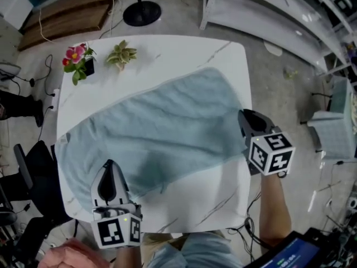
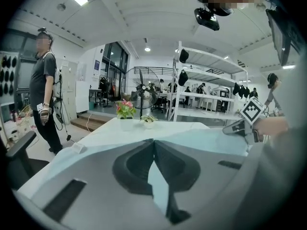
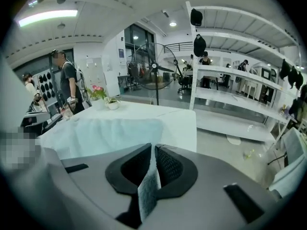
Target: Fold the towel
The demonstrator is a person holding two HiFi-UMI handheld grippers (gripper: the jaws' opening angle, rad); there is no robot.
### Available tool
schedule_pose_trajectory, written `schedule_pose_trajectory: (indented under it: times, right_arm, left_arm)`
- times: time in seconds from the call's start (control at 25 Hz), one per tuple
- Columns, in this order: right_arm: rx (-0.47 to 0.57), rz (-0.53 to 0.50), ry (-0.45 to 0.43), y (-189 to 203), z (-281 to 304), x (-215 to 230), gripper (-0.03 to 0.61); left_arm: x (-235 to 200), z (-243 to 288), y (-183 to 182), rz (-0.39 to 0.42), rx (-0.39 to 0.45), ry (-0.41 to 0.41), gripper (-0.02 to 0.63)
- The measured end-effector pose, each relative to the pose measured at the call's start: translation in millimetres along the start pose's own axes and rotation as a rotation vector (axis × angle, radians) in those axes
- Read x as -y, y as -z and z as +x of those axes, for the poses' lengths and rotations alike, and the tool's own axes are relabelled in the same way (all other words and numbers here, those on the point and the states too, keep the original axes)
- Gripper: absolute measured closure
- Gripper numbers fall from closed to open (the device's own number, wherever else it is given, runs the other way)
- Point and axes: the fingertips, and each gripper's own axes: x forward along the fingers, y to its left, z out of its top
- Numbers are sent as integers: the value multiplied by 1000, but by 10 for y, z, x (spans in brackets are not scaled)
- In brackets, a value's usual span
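A pale blue towel (image 1: 167, 127) lies spread slantwise across the white table (image 1: 189, 205). My left gripper (image 1: 109, 163) is at the towel's near left edge, its jaws shut with a strip of towel (image 2: 158, 186) pinched between them in the left gripper view. My right gripper (image 1: 242, 116) is at the towel's right edge by the table's right side. In the right gripper view its jaws (image 3: 152, 150) are shut on a fold of textured towel cloth (image 3: 148, 195). The rest of the towel (image 3: 105, 133) stretches flat beyond.
A pink flower pot (image 1: 77, 60) and a small green plant (image 1: 121, 53) stand at the table's far left corner. A fan base (image 1: 141, 13) and white shelving (image 1: 268, 10) lie beyond. A black chair (image 1: 33, 172) is at the left. A person (image 2: 45, 95) stands nearby.
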Motion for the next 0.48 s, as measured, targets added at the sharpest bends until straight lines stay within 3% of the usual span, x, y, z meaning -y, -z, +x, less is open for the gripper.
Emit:
schedule_pose_trajectory:
  times: [0.48]
  right_arm:
    - [169,-186,-67,-1052,-429,-1454,537]
  left_arm:
    - [-540,-864,-214,-69,103,-8,606]
